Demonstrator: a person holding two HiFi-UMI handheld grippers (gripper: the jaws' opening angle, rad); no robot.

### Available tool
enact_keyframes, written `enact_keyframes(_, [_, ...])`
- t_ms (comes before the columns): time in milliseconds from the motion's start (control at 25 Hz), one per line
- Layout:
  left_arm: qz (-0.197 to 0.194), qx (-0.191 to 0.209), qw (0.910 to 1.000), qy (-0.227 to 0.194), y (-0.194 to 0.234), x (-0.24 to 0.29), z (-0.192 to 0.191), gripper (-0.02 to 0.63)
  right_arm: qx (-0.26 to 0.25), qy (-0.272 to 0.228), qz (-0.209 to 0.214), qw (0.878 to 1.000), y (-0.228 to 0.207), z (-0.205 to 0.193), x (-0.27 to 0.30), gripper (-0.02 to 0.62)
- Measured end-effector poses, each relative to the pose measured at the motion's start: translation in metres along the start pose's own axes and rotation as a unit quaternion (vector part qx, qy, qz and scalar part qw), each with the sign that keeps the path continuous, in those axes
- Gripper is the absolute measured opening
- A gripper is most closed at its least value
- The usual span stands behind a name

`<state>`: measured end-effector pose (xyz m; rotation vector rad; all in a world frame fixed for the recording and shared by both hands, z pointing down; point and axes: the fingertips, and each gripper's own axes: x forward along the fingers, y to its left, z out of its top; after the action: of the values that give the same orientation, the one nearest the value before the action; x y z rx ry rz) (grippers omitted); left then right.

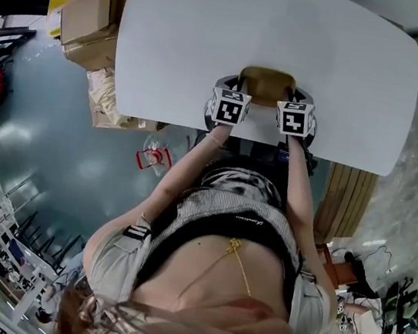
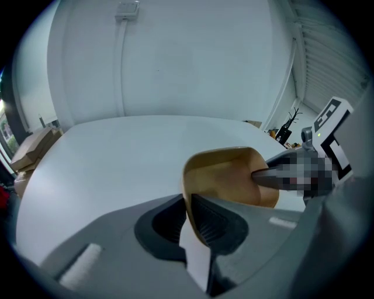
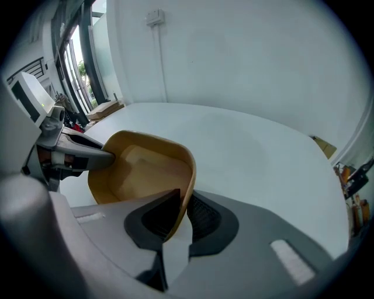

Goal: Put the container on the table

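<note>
The left gripper (image 2: 188, 217) was clamped on one wall of the tan container (image 2: 225, 175). The right gripper (image 3: 184, 210) pinched the opposite wall, with the white table (image 3: 251, 152) just beyond its jaws.

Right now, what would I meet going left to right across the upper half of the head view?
Brown cardboard box → left gripper → tan rounded container → right gripper.

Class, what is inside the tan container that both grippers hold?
The container looks empty: only bare tan floor and walls show. The left gripper and right gripper each hide a bit of wall.
</note>
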<state>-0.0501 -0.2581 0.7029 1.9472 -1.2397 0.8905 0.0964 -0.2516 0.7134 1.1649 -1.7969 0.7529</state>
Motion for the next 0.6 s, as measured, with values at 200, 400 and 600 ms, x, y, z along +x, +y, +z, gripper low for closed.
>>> enact_keyframes(200, [-0.007,-0.002,0.9998,0.017,0.002,0.011,-0.005,0.023,-0.002,0.026,0.004,1.000,0.001,-0.006,0.010,0.072])
enact_keyframes(400, [-0.008,-0.007,0.9995,0.028,0.002,0.016,-0.005,0.026,-0.005,0.047,0.004,0.999,-0.002,-0.007,0.013,0.074])
enact_keyframes(600, [-0.009,0.004,0.9992,0.038,0.001,0.021,-0.009,0.034,-0.009,0.057,0.006,0.998,-0.003,-0.008,0.014,0.077])
